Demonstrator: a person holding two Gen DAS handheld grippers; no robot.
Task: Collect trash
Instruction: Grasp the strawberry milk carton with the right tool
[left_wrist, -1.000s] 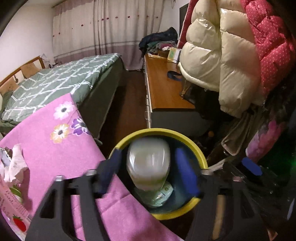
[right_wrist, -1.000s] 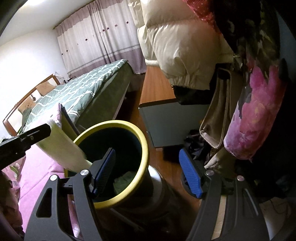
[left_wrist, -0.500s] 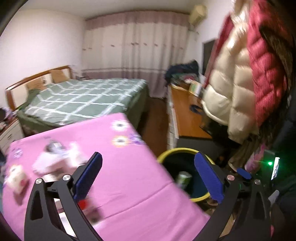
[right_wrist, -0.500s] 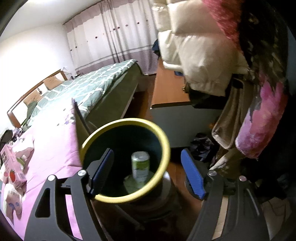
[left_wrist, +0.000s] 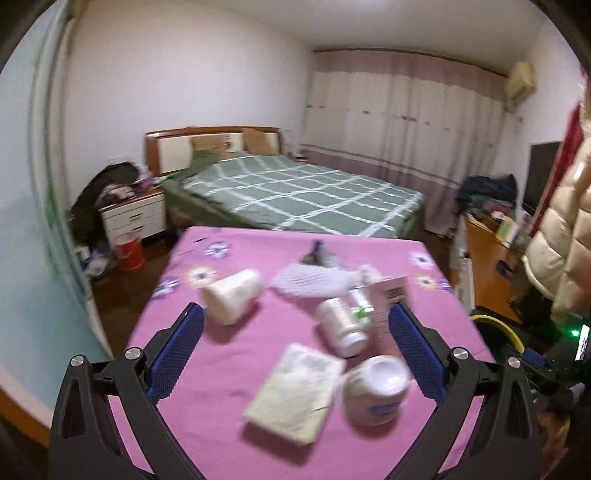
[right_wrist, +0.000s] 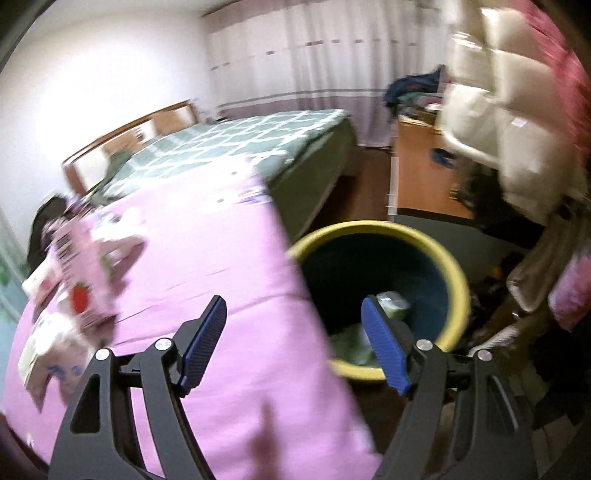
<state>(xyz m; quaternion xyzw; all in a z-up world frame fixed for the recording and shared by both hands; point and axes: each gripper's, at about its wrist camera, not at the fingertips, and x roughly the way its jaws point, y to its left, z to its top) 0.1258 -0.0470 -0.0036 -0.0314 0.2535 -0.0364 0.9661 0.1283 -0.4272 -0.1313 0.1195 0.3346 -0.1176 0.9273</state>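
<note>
My left gripper (left_wrist: 291, 350) is open and empty above the pink table cover (left_wrist: 229, 362). Between and beyond its fingers lie a flat pale packet (left_wrist: 295, 387), a white jar (left_wrist: 376, 391), a white bottle on its side (left_wrist: 341, 325), a paper cup on its side (left_wrist: 232, 295), a pink carton (left_wrist: 388, 306) and crumpled tissue (left_wrist: 314, 280). My right gripper (right_wrist: 295, 347) is open and empty over the table's right edge. The yellow-rimmed bin (right_wrist: 454, 269) stands beside the table with trash (right_wrist: 391, 302) inside. The pink strawberry carton (right_wrist: 81, 273) shows at left.
A bed with a green checked cover (left_wrist: 295, 192) lies behind the table. A wooden cabinet (right_wrist: 424, 177) and hanging puffer jackets (right_wrist: 498, 110) are at right beyond the bin. A nightstand (left_wrist: 133, 214) and red bucket (left_wrist: 129, 253) stand far left.
My left gripper let a can drop into the bin, then swung left from the bin to over the table's trash. My right gripper shifted left, now straddling the table edge and bin.
</note>
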